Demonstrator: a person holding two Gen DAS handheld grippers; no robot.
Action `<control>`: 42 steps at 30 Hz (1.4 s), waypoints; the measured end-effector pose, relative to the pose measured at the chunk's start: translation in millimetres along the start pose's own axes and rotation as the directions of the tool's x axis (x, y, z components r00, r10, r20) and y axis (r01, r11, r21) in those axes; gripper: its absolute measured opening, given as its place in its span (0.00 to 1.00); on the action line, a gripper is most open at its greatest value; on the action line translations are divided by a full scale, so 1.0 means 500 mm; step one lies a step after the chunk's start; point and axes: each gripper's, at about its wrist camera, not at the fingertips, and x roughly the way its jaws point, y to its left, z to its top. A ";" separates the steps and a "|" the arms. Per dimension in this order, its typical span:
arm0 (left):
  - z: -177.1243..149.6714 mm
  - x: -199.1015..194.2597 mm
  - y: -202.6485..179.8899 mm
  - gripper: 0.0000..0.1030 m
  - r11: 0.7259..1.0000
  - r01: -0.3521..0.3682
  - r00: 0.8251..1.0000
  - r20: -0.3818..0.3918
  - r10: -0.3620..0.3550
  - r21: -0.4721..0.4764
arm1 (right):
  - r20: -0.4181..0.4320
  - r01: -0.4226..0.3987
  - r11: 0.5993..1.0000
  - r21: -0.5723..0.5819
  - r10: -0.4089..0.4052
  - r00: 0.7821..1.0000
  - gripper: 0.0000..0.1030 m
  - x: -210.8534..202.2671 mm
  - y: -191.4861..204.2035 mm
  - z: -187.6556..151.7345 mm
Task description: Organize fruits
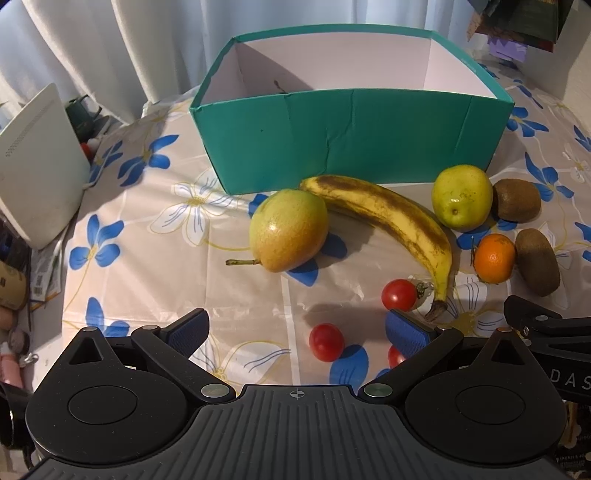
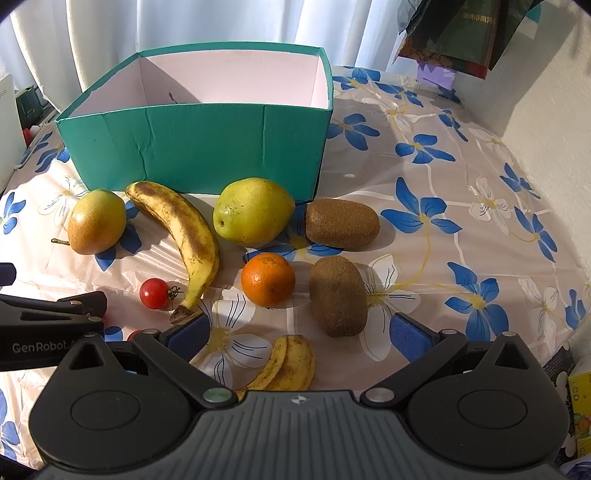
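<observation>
A teal box (image 1: 351, 136) (image 2: 195, 144) with a white inside stands at the back; no fruit shows above its near wall. In front of it lie two pears (image 1: 288, 229) (image 2: 253, 210), a spotted banana (image 1: 391, 225) (image 2: 184, 236), an orange (image 1: 494, 258) (image 2: 267, 279), two kiwis (image 1: 537, 261) (image 2: 338, 295) and cherry tomatoes (image 1: 326, 341) (image 2: 154, 292). A second small banana (image 2: 288, 365) lies between the right gripper's fingers. My left gripper (image 1: 297, 334) is open above a tomato. My right gripper (image 2: 297, 336) is open, holding nothing.
A floral plastic cloth (image 2: 461, 184) covers the table. A white device (image 1: 37, 166) leans at the left edge beside clutter. Books and papers (image 2: 469, 33) hang at the back right near a wall. Curtains hang behind the box.
</observation>
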 end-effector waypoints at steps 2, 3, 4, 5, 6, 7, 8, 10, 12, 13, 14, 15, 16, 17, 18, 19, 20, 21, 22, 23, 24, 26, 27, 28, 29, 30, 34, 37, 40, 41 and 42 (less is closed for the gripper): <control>0.000 0.000 -0.001 1.00 1.000 0.001 1.000 0.000 -0.001 0.002 | 0.000 0.001 1.000 -0.001 -0.001 1.000 1.00 0.000 0.000 0.000; 0.001 0.000 -0.001 1.00 1.000 0.002 1.000 0.000 -0.002 0.002 | 0.000 0.001 1.000 -0.002 -0.001 1.000 1.00 0.000 0.000 0.001; 0.001 0.000 -0.001 1.00 1.000 0.003 1.000 0.000 -0.003 0.002 | 0.000 0.000 1.000 -0.001 0.000 1.000 1.00 0.000 0.000 0.001; 0.002 0.000 0.000 1.00 1.000 0.005 1.000 0.000 -0.005 0.002 | 0.001 0.000 1.000 -0.001 0.000 1.000 1.00 0.000 0.001 0.000; 0.002 0.000 0.000 1.00 1.000 0.007 1.000 -0.001 -0.007 0.001 | 0.001 0.000 1.000 -0.001 0.000 1.000 1.00 0.000 0.001 0.001; 0.002 0.000 0.000 1.00 1.000 0.009 1.000 -0.001 -0.009 0.001 | 0.000 0.000 1.000 -0.001 0.000 1.000 1.00 -0.001 0.000 0.001; 0.003 0.001 0.001 1.00 1.000 0.010 1.000 -0.002 -0.010 0.001 | 0.000 -0.001 1.000 -0.001 0.001 1.000 1.00 -0.001 0.000 0.001; 0.003 0.001 0.001 1.00 1.000 0.012 1.000 -0.003 -0.012 0.002 | 0.001 -0.001 1.000 -0.001 0.001 1.000 1.00 -0.001 0.000 0.001; 0.004 0.002 0.002 1.00 1.000 0.014 1.000 -0.005 -0.014 0.002 | 0.000 -0.001 1.000 -0.002 0.001 1.000 1.00 -0.001 0.001 0.002; 0.004 0.003 0.002 1.00 1.000 0.016 1.000 -0.005 -0.016 0.001 | 0.001 -0.001 1.000 -0.002 0.001 1.000 1.00 -0.002 0.002 0.003; 0.005 0.003 0.003 1.00 1.000 0.018 1.000 -0.006 -0.018 0.001 | 0.001 0.000 1.000 -0.002 0.000 1.000 1.00 -0.002 0.001 0.003; 0.005 0.003 0.003 1.00 1.000 0.019 1.000 -0.007 -0.019 0.001 | 0.001 -0.001 1.000 -0.001 0.001 1.000 1.00 -0.002 0.001 0.004; 0.005 0.003 0.003 1.00 1.000 0.019 1.000 -0.007 -0.019 0.001 | 0.001 -0.003 1.000 -0.001 0.003 1.000 1.00 -0.002 0.001 0.004; 0.006 0.004 0.003 1.00 1.000 0.020 1.000 -0.007 -0.020 0.000 | 0.000 -0.006 1.000 -0.001 0.006 1.000 1.00 -0.001 0.001 0.004; 0.007 0.004 0.002 1.00 1.000 0.020 1.000 -0.008 -0.020 0.000 | 0.000 -0.012 1.000 0.000 0.012 1.000 1.00 -0.001 0.001 0.005; 0.007 0.004 0.002 1.00 1.000 0.022 1.000 -0.008 -0.022 0.000 | 0.000 -0.016 1.000 0.001 0.016 1.000 1.00 -0.002 0.000 0.006; 0.007 0.005 0.002 1.00 1.000 0.023 1.000 -0.009 -0.023 0.001 | 0.001 -0.019 1.000 0.001 0.019 1.000 1.00 -0.001 0.000 0.006; 0.008 0.005 0.002 1.00 1.000 0.023 1.000 -0.010 -0.023 0.001 | 0.002 -0.020 1.000 0.002 0.020 1.000 1.00 -0.002 0.000 0.007; 0.008 0.006 0.001 1.00 1.000 0.023 1.000 -0.011 -0.023 0.003 | 0.003 -0.022 1.000 0.002 0.022 1.000 1.00 -0.002 0.000 0.007; 0.009 0.007 0.001 1.00 1.000 0.023 1.000 -0.013 -0.023 0.006 | 0.004 -0.022 1.000 0.005 0.022 1.000 1.00 -0.002 0.000 0.006; 0.009 0.008 -0.001 1.00 1.000 0.024 1.000 -0.016 -0.024 0.009 | 0.005 -0.023 1.000 0.007 0.023 1.000 1.00 -0.002 -0.001 0.006; 0.010 0.010 -0.003 1.00 1.000 0.026 0.999 -0.019 -0.025 0.016 | 0.005 -0.028 0.999 0.014 0.028 1.000 1.00 -0.002 -0.003 0.007; 0.010 0.010 -0.004 1.00 0.999 0.027 0.999 -0.019 -0.026 0.018 | 0.005 -0.031 0.999 0.018 0.031 1.000 1.00 -0.002 -0.005 0.008; 0.011 0.010 -0.005 1.00 0.999 0.027 0.999 -0.018 -0.026 0.020 | 0.005 -0.034 0.999 0.020 0.034 0.999 1.00 -0.002 -0.006 0.008; 0.011 0.010 -0.006 1.00 0.999 0.027 0.999 -0.018 -0.026 0.022 | 0.006 -0.036 0.999 0.022 0.036 0.999 1.00 -0.002 -0.006 0.007; 0.012 0.010 -0.005 1.00 0.999 0.028 0.999 -0.019 -0.028 0.024 | 0.006 -0.038 0.999 0.024 0.038 0.999 1.00 -0.002 -0.007 0.008; 0.014 0.012 -0.007 1.00 0.999 0.033 0.999 -0.021 -0.032 0.029 | 0.021 -0.063 0.998 0.029 0.062 0.998 1.00 -0.007 -0.009 0.007; 0.015 0.014 -0.010 1.00 0.999 0.034 0.999 -0.023 -0.034 0.033 | 0.050 -0.081 0.996 0.027 0.080 0.996 1.00 -0.017 -0.012 0.006; 0.016 0.016 -0.013 1.00 0.999 0.035 0.999 -0.027 -0.034 0.038 | 0.062 -0.098 0.995 0.026 0.097 0.993 1.00 -0.022 -0.016 0.006; 0.016 0.017 -0.014 1.00 0.999 0.036 0.999 -0.028 -0.035 0.040 | 0.059 -0.099 0.995 0.025 0.097 0.994 1.00 -0.021 -0.017 0.006; 0.016 0.017 -0.015 1.00 0.999 0.036 0.999 -0.029 -0.035 0.040 | 0.059 -0.098 0.995 0.025 0.097 0.994 1.00 -0.021 -0.017 0.005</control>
